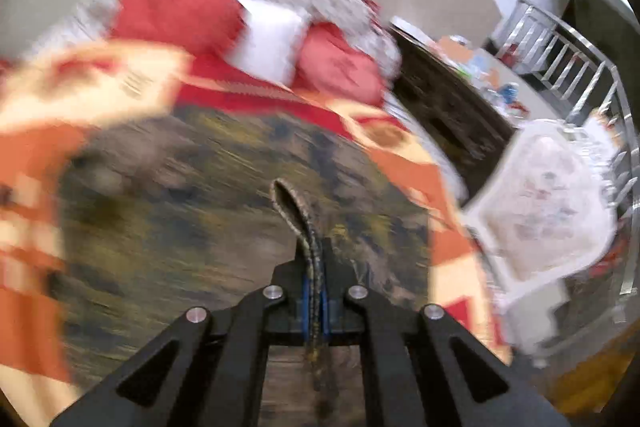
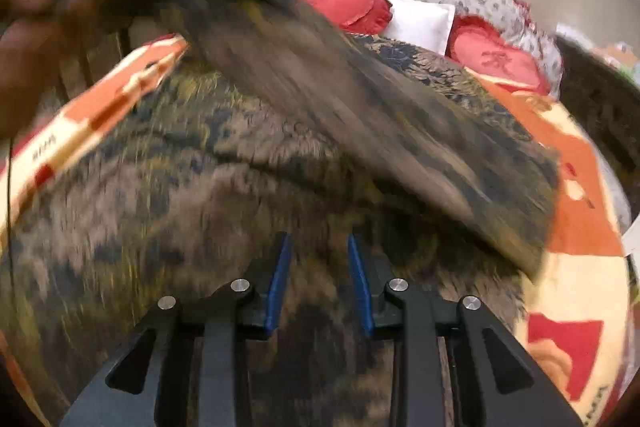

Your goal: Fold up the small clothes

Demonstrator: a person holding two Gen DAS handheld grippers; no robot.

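L tool [image 1: 314,267] pinches garment [image 1: 200,207] edge; R tool [image 2: 318,279] spread above it.

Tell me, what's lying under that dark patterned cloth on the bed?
Under the dark patterned cloth an orange-and-cream bedspread shows around its edges. Whatever lies beneath the cloth's middle is covered. The left gripper pinches a fold.

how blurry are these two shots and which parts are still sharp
Left wrist view: bedspread and dark patterned cloth streaked by motion blur; left gripper crisp, shut on a fold. Right wrist view: the lifted cloth is smeared, the open right gripper sharp. Both bend at the edges from fisheye.
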